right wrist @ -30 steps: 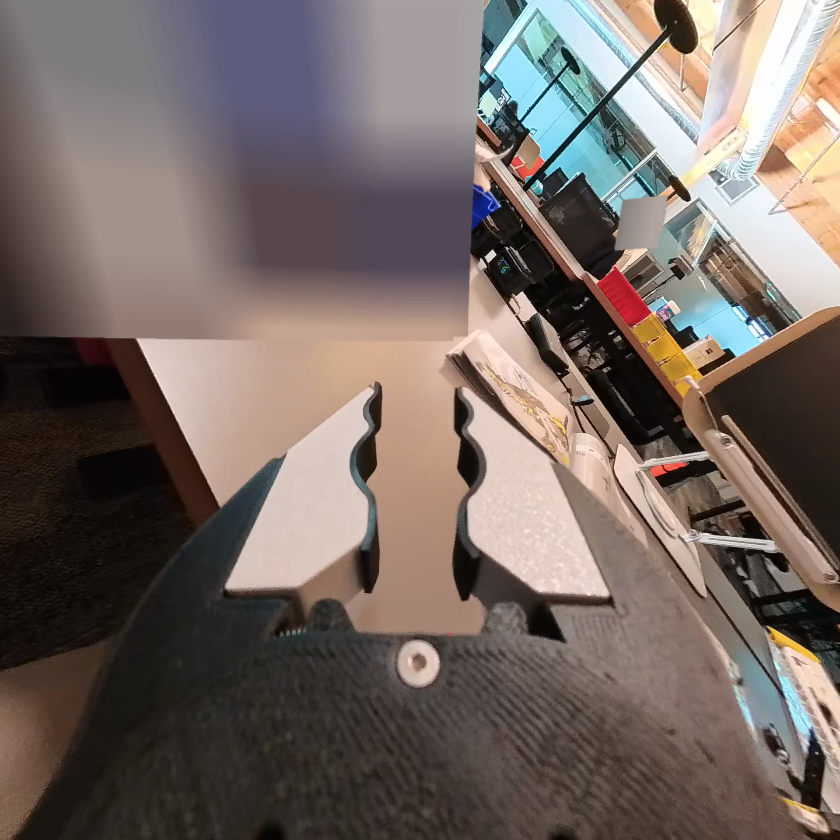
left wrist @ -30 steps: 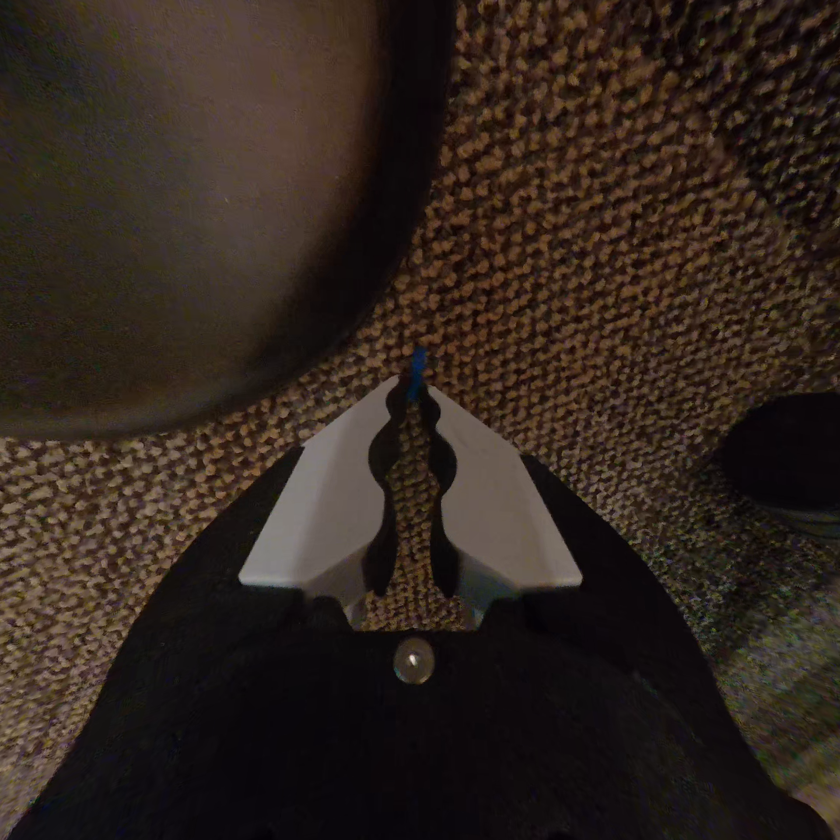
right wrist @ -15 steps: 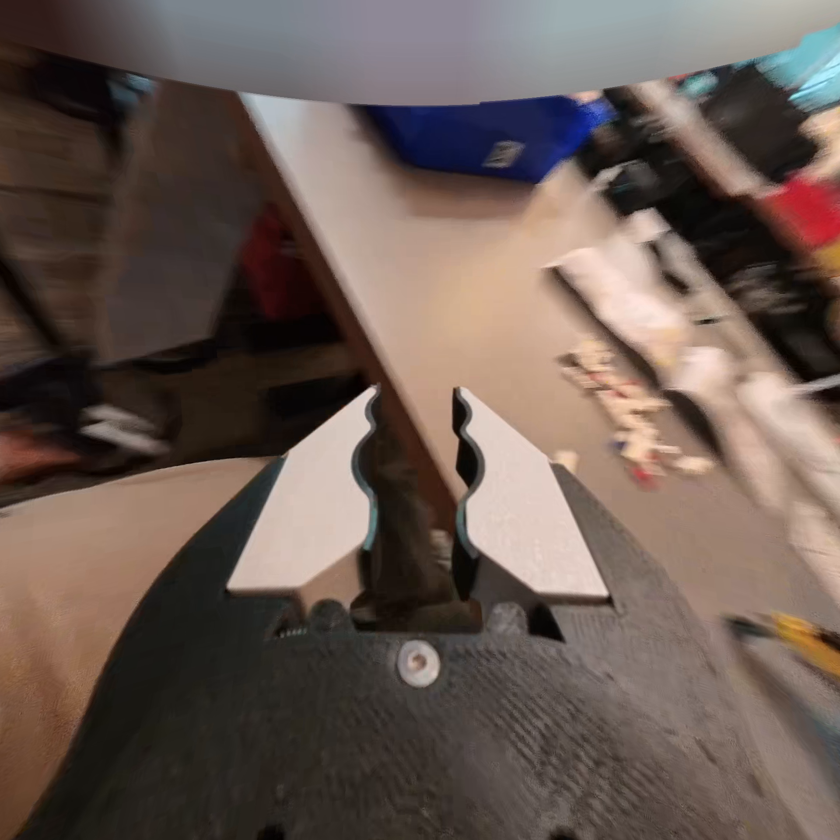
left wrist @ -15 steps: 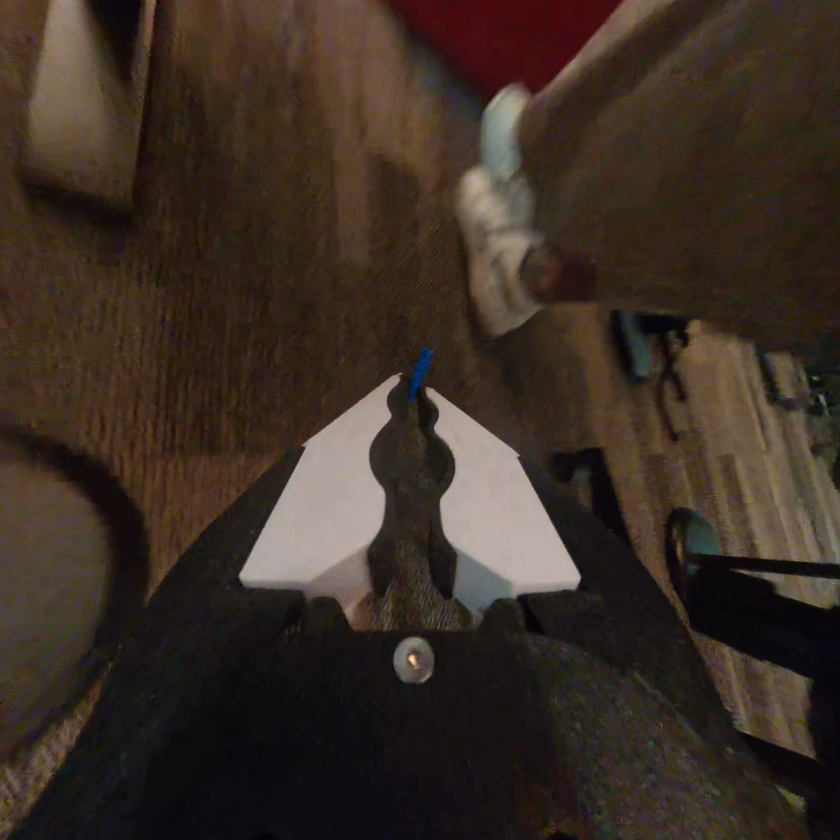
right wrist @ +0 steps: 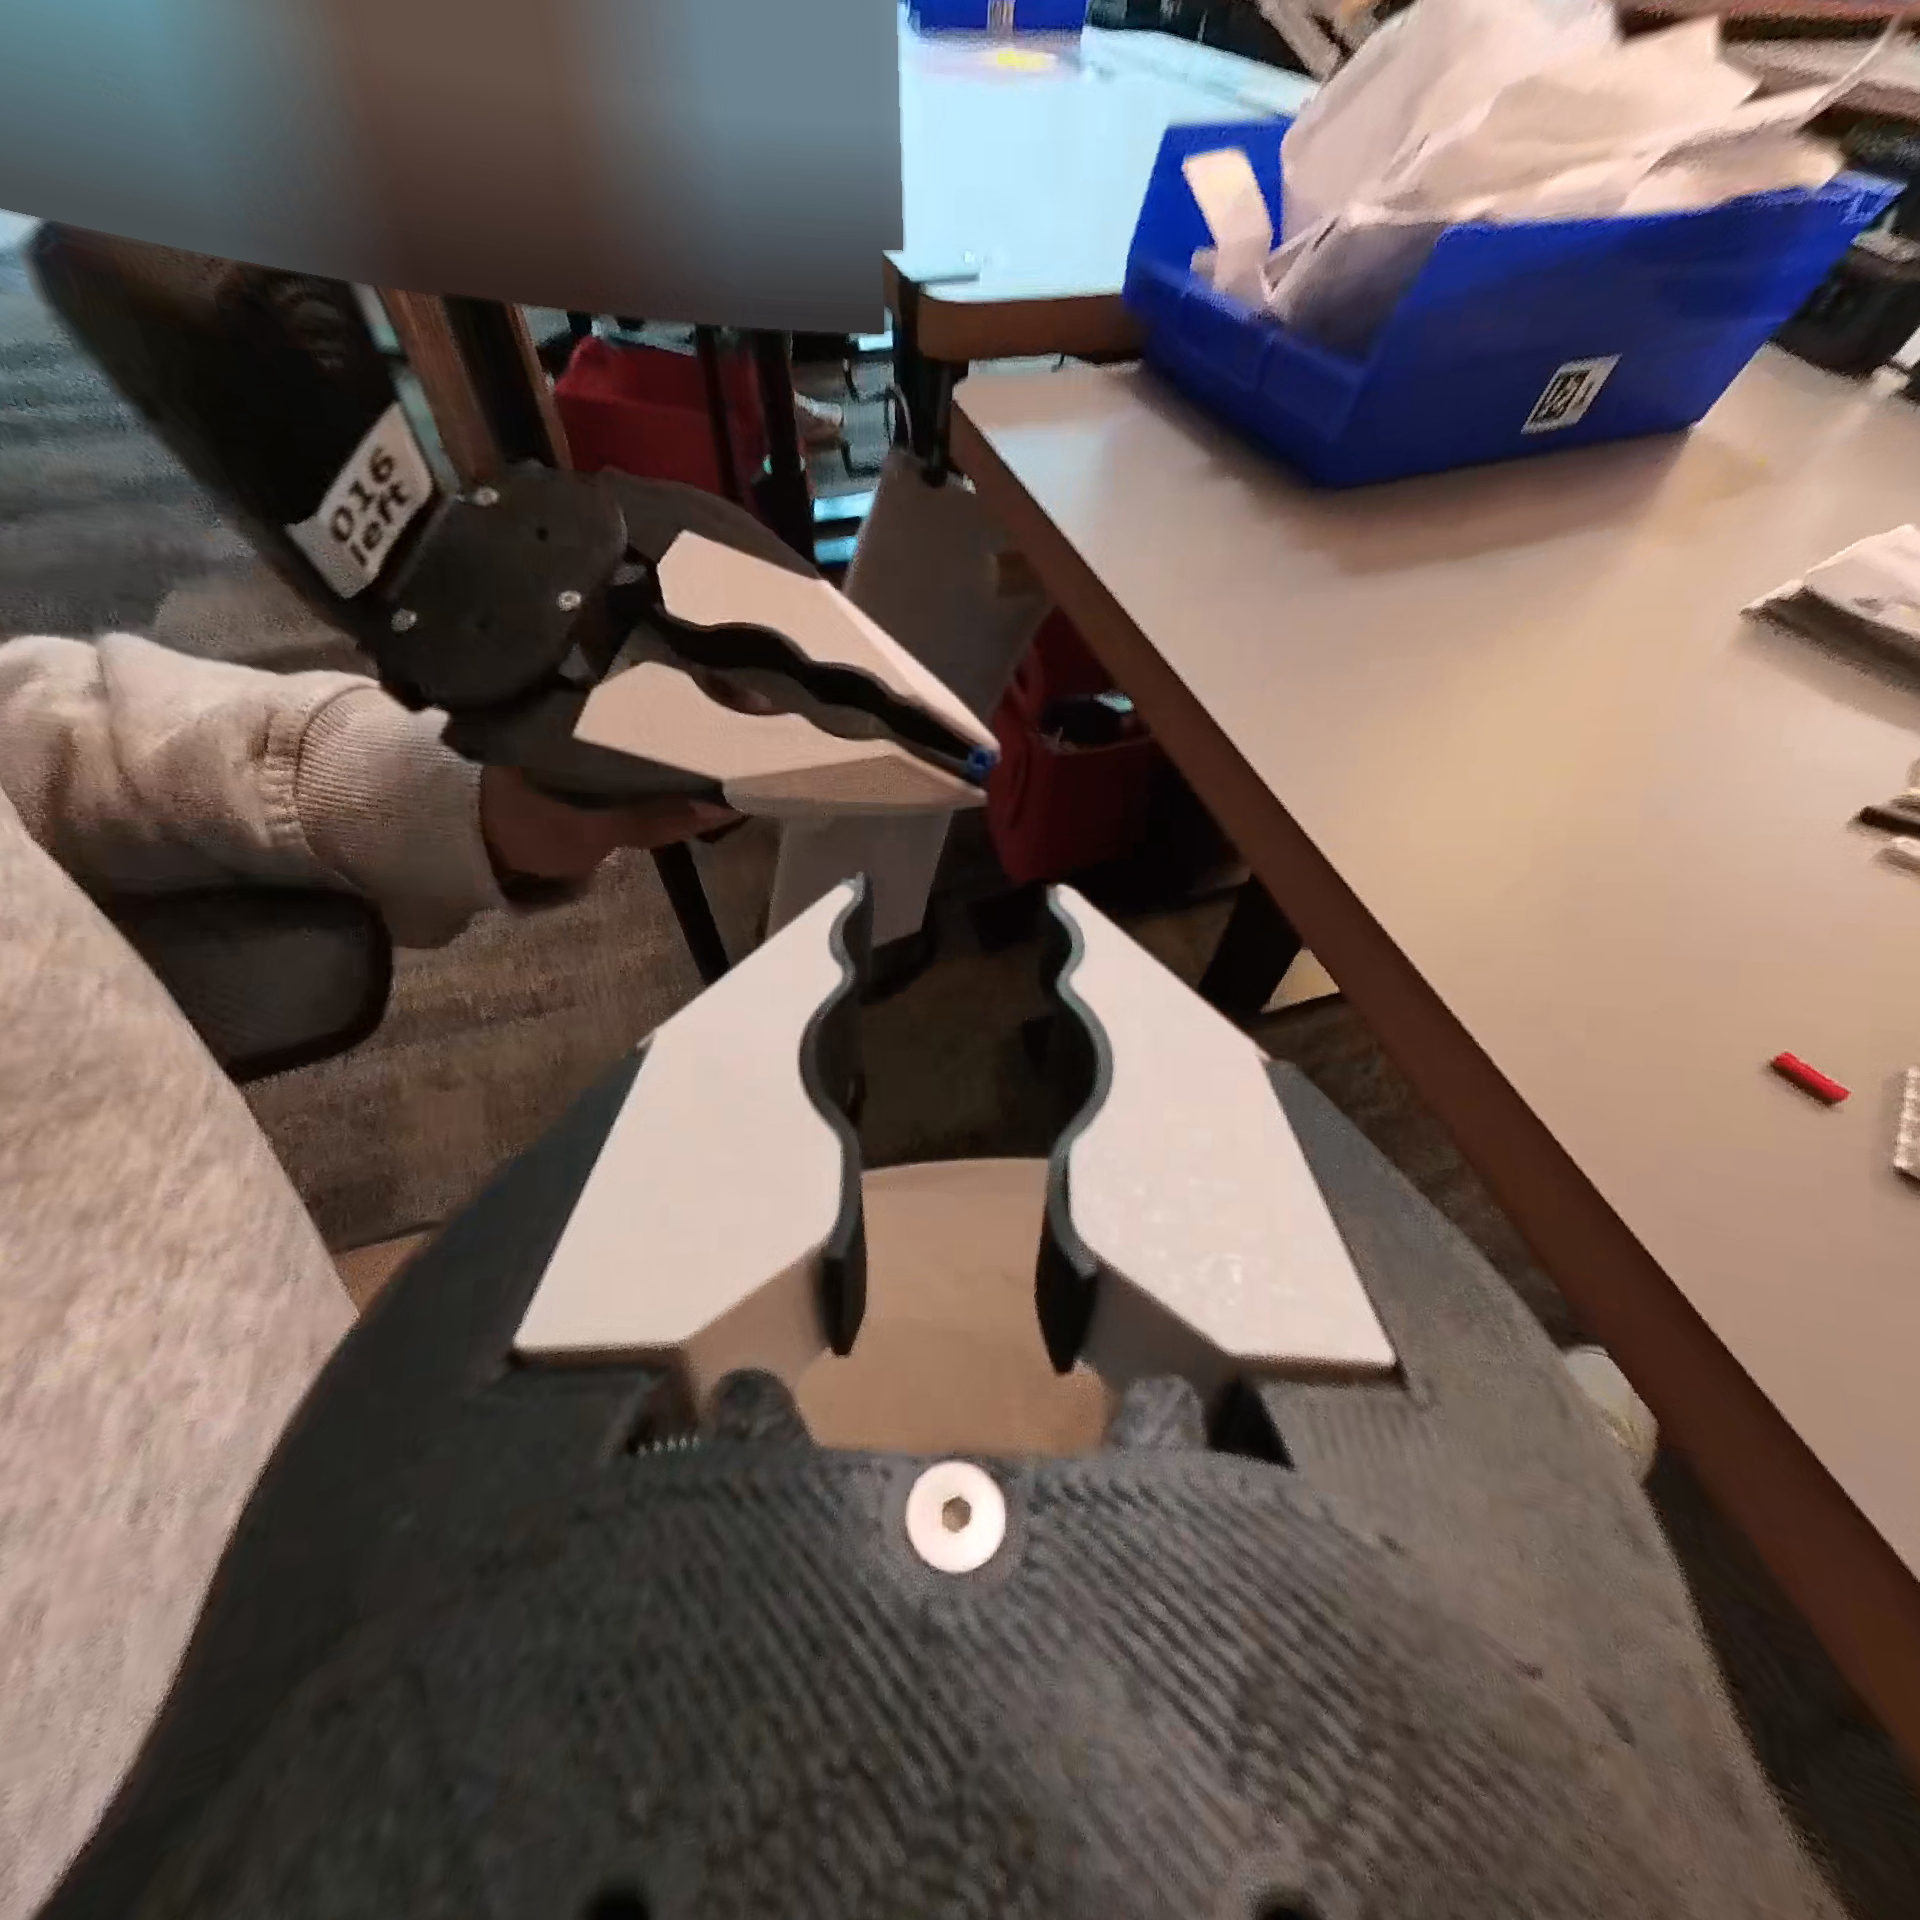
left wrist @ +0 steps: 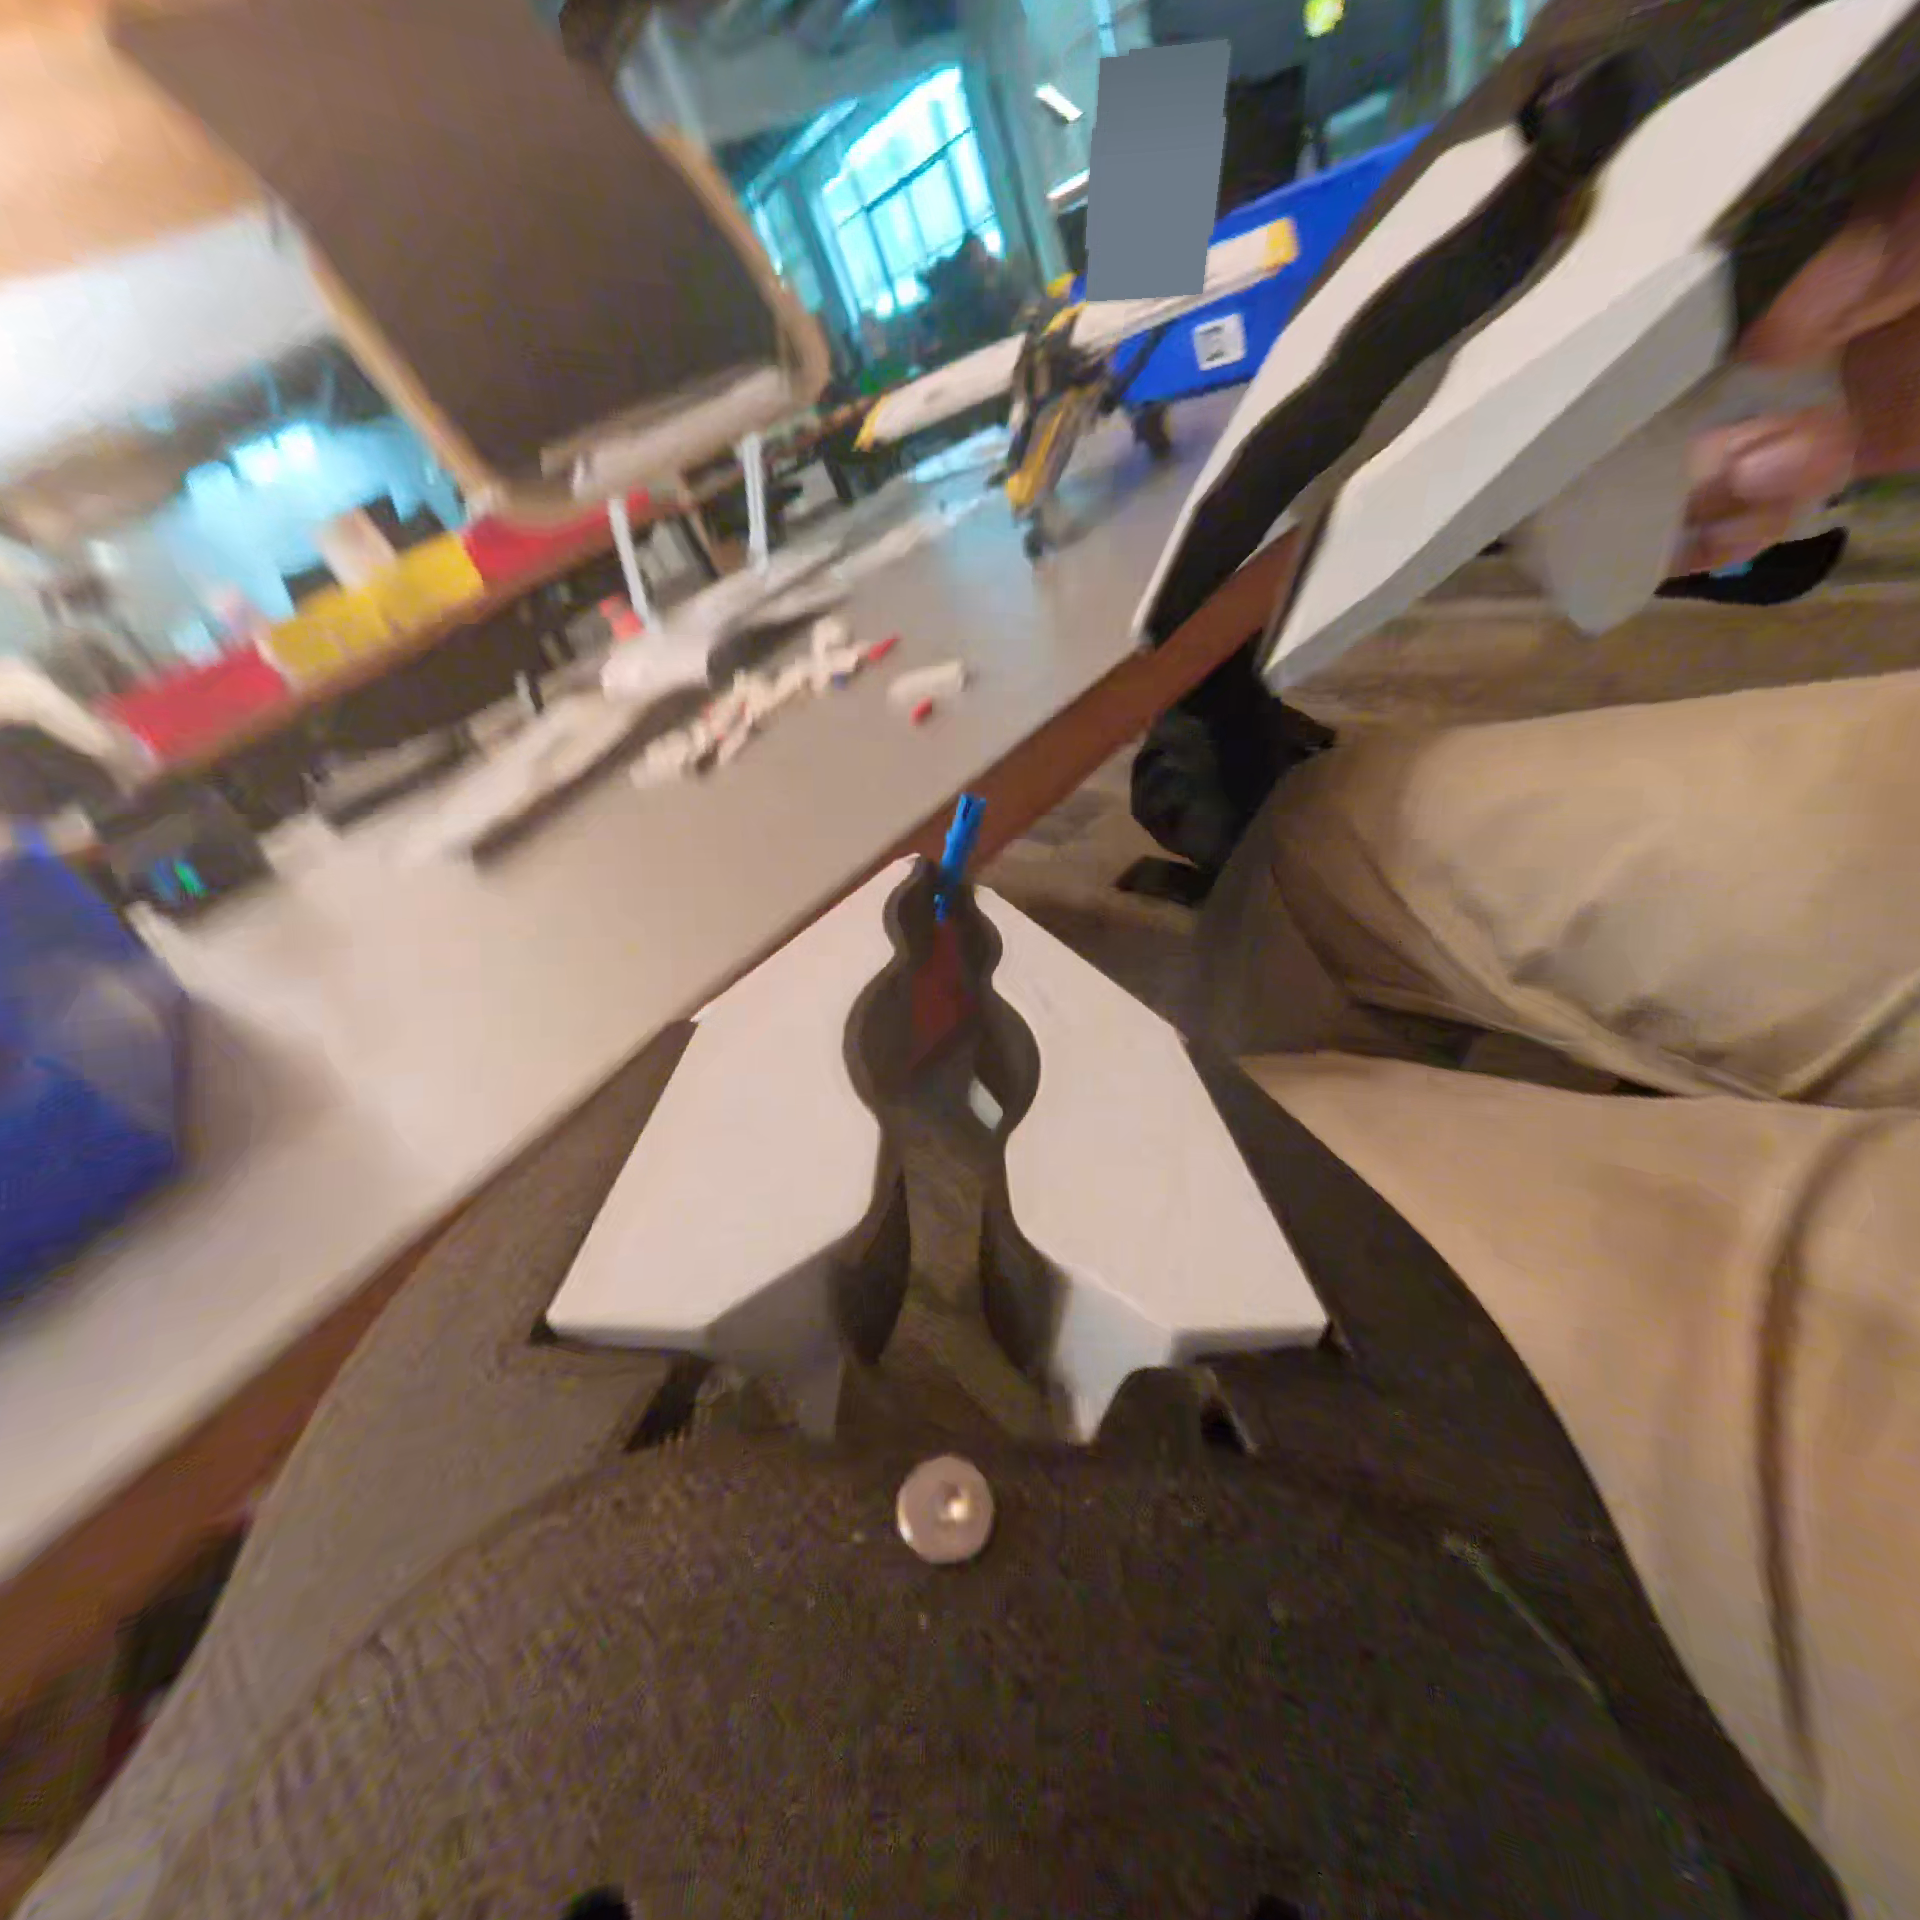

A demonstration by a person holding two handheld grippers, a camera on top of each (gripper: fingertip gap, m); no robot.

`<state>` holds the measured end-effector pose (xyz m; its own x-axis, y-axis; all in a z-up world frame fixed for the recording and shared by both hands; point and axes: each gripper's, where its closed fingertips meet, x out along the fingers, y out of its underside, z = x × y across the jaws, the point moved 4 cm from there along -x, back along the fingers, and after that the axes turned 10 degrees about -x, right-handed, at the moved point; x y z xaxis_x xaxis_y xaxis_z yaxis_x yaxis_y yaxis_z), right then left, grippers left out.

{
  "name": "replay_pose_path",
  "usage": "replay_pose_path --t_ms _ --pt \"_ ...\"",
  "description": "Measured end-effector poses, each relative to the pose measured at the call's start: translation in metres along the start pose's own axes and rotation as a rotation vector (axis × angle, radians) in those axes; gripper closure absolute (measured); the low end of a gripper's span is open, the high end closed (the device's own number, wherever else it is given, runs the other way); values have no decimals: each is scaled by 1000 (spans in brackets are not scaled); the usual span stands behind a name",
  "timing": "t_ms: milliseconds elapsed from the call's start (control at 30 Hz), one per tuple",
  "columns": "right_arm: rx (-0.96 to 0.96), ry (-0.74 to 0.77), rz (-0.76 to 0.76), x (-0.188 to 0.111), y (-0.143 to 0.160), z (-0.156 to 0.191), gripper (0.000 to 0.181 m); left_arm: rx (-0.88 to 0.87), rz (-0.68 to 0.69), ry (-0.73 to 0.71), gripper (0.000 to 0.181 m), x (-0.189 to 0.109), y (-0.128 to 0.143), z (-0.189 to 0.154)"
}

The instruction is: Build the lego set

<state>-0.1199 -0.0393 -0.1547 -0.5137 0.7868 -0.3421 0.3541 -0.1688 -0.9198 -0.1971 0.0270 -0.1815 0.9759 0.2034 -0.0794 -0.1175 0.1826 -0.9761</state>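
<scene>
Left wrist view: the left gripper (left wrist: 940, 883) sits at frame centre, its tips pinched on a small blue pin (left wrist: 954, 854) that pokes out beyond them, just short of the table (left wrist: 436, 997) edge. Loose lego pieces (left wrist: 758, 696) lie blurred farther back on the table, left of centre. At upper right hangs the right gripper (left wrist: 1210, 634), jaws apart. Right wrist view: its own jaws stand wide and empty at centre; a blue bin (right wrist: 1507, 343) sits upper right, a red piece (right wrist: 1810, 1076) at the right edge.

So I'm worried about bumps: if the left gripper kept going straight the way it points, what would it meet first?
Probably the table's edge: the left gripper, shut on a small blue piece, points right at it. Depth is unclear.
</scene>
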Motion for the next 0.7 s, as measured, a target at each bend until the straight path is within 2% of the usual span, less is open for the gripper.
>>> replay_pose_path --t_ms 67,167,300,400,500,700 --pt "34 11 -41 -12 -5 -2 150 160 -31 -4 179 12 -29 -17" --pt "109 41 -120 -36 -15 -12 149 277 -98 19 179 25 -64 -40" --pt "137 77 -184 -70 -22 -26 157 384 -112 43 178 46 -90 -67" --pt "129 101 -189 -87 -19 -32 162 477 -111 47 178 60 -99 -85" --pt "108 136 -211 -102 -16 -38 177 544 -119 49 178 72 -104 -97" --pt "109 153 -119 -113 1 -49 177 544 -130 79 179 89 -104 -103"
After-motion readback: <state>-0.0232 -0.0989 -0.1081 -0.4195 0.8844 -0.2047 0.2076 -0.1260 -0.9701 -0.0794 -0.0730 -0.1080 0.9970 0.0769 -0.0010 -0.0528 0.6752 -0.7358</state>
